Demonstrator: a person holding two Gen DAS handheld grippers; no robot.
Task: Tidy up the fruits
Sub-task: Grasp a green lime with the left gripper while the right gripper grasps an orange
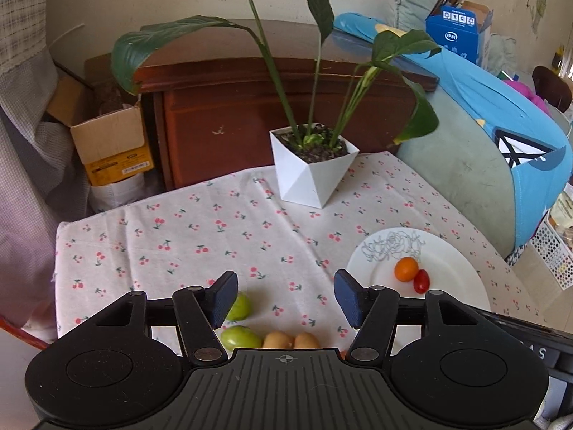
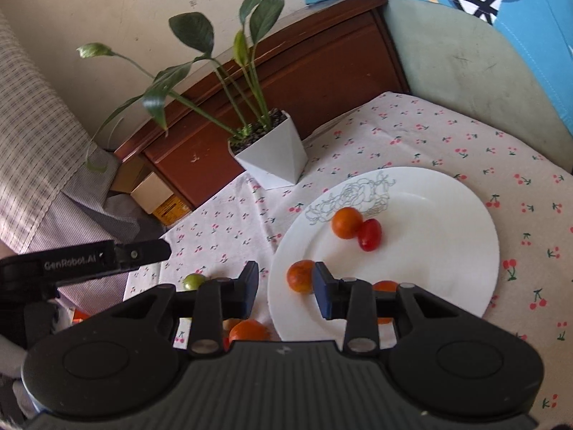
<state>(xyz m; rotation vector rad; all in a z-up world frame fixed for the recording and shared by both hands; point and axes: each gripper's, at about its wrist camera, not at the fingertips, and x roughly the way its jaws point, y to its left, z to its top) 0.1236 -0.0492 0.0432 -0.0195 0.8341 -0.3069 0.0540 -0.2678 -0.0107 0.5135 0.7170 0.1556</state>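
With the right gripper spread empty over the plate rim beside an orange fruit and the left gripper equally unclenched, fruit-gathering looks midway, next needing a loose fruit beside the plate.

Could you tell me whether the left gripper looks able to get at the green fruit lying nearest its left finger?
Probably yes. The left gripper is open and empty, and the green fruit lies on the tablecloth right by its left fingertip, with nothing covering it; a small shift leftward should centre it.

Two tan fruits half hidden behind left gripper
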